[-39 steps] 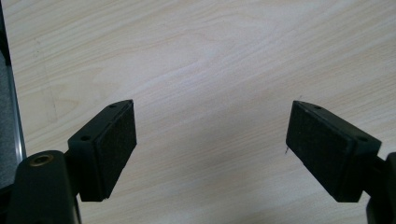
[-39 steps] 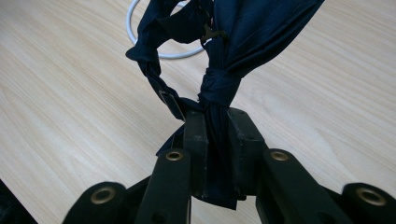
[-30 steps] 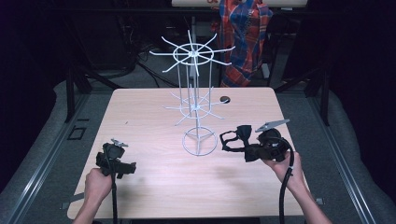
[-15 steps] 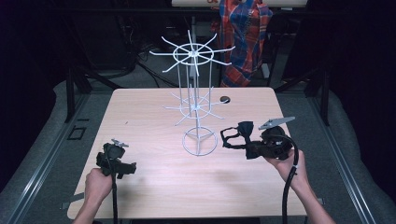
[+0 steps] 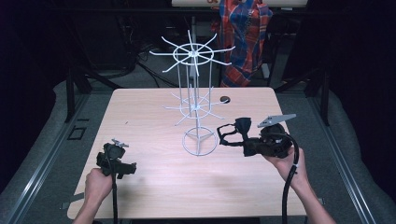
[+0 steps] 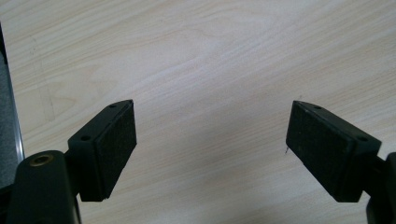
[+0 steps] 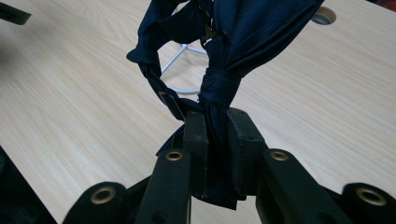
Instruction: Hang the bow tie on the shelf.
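Note:
A white wire display rack [image 5: 194, 100] with two tiers of radiating hooks stands on a ring base at the table's middle. My right gripper [image 5: 238, 138] hangs just right of that base, above the table, shut on a dark navy bow tie [image 5: 232, 129]. In the right gripper view the jaws pinch the bow tie [image 7: 219, 88] just below its knot, and its strap loops off to the left. My left gripper [image 5: 116, 163] sits low at the table's front left. Its pads [image 6: 114, 144] stand wide apart over bare wood in the left gripper view.
The light wooden table [image 5: 149, 116] has a round cable hole [image 5: 225, 99] behind the rack. A plaid shirt [image 5: 245, 32] hangs beyond the far edge. A grey floor with metal rails [image 5: 37, 158] surrounds the table.
My right gripper has risen a little with the bow tie, staying beside the rack's base. The left gripper has stayed put.

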`<action>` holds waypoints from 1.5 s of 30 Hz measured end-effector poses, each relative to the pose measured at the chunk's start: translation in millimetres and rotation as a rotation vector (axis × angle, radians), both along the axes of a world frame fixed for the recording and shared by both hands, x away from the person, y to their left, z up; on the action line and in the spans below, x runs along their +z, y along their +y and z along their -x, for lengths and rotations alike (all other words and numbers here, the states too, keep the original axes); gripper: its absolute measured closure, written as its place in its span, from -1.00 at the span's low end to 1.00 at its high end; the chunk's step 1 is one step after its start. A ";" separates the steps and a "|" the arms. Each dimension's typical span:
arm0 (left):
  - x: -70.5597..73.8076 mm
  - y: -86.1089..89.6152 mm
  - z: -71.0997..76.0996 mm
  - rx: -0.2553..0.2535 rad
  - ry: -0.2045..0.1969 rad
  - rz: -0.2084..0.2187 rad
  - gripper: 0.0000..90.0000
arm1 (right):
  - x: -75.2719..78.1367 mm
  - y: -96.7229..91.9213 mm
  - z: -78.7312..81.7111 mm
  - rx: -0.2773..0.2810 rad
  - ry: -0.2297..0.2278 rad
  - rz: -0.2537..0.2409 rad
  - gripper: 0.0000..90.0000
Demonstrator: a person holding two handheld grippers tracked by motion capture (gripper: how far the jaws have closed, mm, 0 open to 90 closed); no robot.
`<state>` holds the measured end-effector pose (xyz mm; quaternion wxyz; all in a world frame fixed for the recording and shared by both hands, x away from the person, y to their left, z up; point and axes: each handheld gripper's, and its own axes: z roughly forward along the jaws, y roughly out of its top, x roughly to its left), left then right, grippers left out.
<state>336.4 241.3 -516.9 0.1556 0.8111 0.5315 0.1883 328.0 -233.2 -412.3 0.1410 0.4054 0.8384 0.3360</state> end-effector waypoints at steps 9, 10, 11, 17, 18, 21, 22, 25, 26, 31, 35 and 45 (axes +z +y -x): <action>-0.6 -1.1 -0.2 -0.005 0.004 -0.005 -0.63 | 9.9 5.1 2.5 0.019 -0.033 -0.009 0.76; -0.7 -1.1 -0.3 -0.004 0.004 -0.005 -0.63 | 12.6 5.0 2.4 0.021 -0.040 -0.017 0.76; -0.7 -1.0 -0.3 -0.004 0.004 -0.005 -0.63 | 12.6 5.0 2.4 0.021 -0.040 -0.017 0.76; -0.7 -0.6 -0.5 -0.008 0.004 -0.005 -0.63 | 18.5 4.2 1.6 0.017 -0.060 -0.039 0.76; -0.7 -0.6 -0.5 -0.008 0.005 -0.005 -0.63 | 19.2 4.1 0.7 0.017 -0.062 -0.051 0.76; -0.7 -0.7 -0.3 -0.008 0.005 -0.005 -0.63 | 20.9 2.4 -1.3 0.017 -0.055 -0.055 0.76; -0.7 -0.7 -0.3 -0.008 0.005 -0.005 -0.63 | 20.9 2.4 -1.3 0.017 -0.055 -0.055 0.76; -1.0 -0.3 -0.5 -0.007 0.005 -0.003 -0.63 | 21.8 2.2 -1.4 0.015 -0.054 -0.064 0.76; -1.2 -0.2 -0.5 -0.005 0.005 -0.003 -0.63 | 21.7 2.2 -1.4 0.019 -0.064 -0.067 0.76; -1.2 -1.1 -0.6 -0.008 0.009 -0.005 -0.63 | 24.4 1.2 1.6 0.024 -0.075 -0.071 0.76; -1.3 -1.4 -0.4 -0.006 0.009 -0.005 -0.63 | 24.4 -0.1 0.2 0.015 -0.070 -0.069 0.76; -1.7 -0.7 -0.9 -0.008 0.010 -0.005 -0.63 | 24.6 2.0 -4.3 0.013 -0.074 -0.071 0.76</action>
